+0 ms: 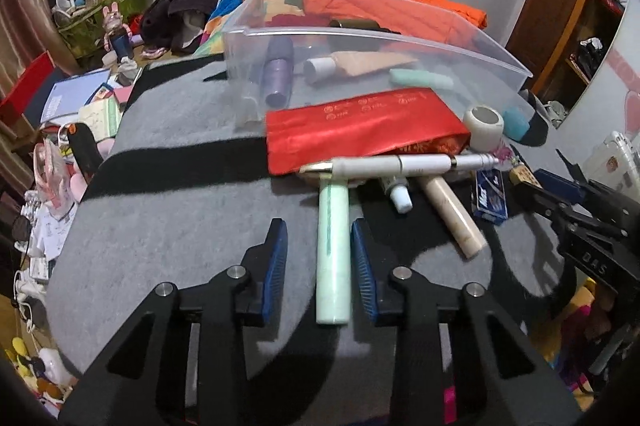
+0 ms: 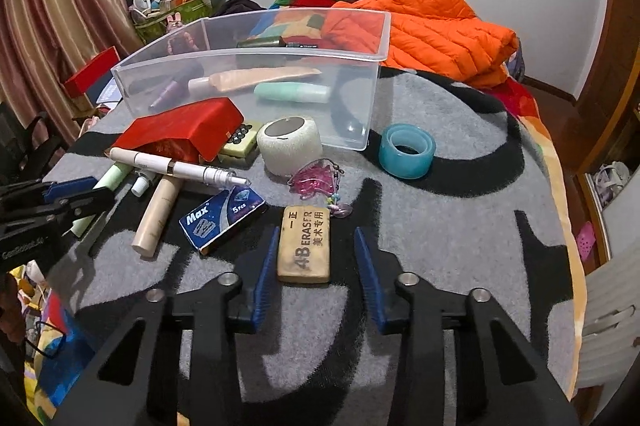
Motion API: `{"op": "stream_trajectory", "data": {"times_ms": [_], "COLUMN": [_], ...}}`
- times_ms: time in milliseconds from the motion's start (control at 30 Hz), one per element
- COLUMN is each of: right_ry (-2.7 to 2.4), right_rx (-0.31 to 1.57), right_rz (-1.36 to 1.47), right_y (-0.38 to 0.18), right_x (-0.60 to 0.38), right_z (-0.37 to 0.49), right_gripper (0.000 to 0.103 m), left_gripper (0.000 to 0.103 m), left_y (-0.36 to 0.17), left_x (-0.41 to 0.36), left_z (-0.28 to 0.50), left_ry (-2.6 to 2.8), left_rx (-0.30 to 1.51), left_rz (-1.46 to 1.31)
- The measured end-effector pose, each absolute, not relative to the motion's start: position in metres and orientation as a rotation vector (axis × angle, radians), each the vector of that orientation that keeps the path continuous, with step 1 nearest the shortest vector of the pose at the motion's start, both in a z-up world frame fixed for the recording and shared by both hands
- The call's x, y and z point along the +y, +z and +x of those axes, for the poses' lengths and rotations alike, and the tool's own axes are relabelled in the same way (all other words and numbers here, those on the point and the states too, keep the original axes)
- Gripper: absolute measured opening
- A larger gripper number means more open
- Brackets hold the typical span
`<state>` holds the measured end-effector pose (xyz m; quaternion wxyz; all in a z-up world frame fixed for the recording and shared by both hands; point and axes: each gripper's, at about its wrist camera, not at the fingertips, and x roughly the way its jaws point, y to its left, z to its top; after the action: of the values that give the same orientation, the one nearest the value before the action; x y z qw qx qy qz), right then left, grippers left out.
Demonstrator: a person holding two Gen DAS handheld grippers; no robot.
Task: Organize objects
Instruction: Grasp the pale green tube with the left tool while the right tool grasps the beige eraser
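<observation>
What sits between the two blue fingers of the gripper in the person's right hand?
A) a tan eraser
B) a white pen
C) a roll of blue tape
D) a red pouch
A: in the right wrist view the tan eraser, printed "4B ERASER", lies on the grey mat between the right gripper fingers; gaps show on both sides.

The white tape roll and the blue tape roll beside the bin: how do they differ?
The white tape roll is opaque and taller, with a small core hole; the blue tape roll is translucent, shorter, with a wide open centre. The white one stands before the clear bin's front wall; the blue one sits past its right corner. Both rest flat on the grey blanket, untouched.
</observation>
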<state>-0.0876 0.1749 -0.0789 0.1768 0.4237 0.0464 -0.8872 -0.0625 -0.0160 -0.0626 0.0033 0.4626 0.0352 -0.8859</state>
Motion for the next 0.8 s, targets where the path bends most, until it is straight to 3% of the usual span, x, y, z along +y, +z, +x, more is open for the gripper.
{"op": "stream_trajectory", "data": {"times_ms": [33,133,800], "right_ry": [-2.515,-2.505,-2.527], "right_rx": [0.136,0.106,0.013], "right_rz": [1.197,1.204,1.046], "right_y": [-0.078,-0.076,-0.021], "right_x": [0.175,0.18,0.187], "right_z": [-0.087,-0.084,-0.064], "right_gripper": [0.022,0.022,0.022], "left_gripper": [0.029,0.015,0.015], "left_y": [-0.063,-0.064,-0.027], "left_x": [-0.015,-0.013,-0.02], "left_z": [-0.064,-0.064,-0.012], "left_ry": [-2.787,-2.802,-2.96], "left_rx": [0.106,0.082,0.137], "left_rz": [1.438,1.422,1.329]}}
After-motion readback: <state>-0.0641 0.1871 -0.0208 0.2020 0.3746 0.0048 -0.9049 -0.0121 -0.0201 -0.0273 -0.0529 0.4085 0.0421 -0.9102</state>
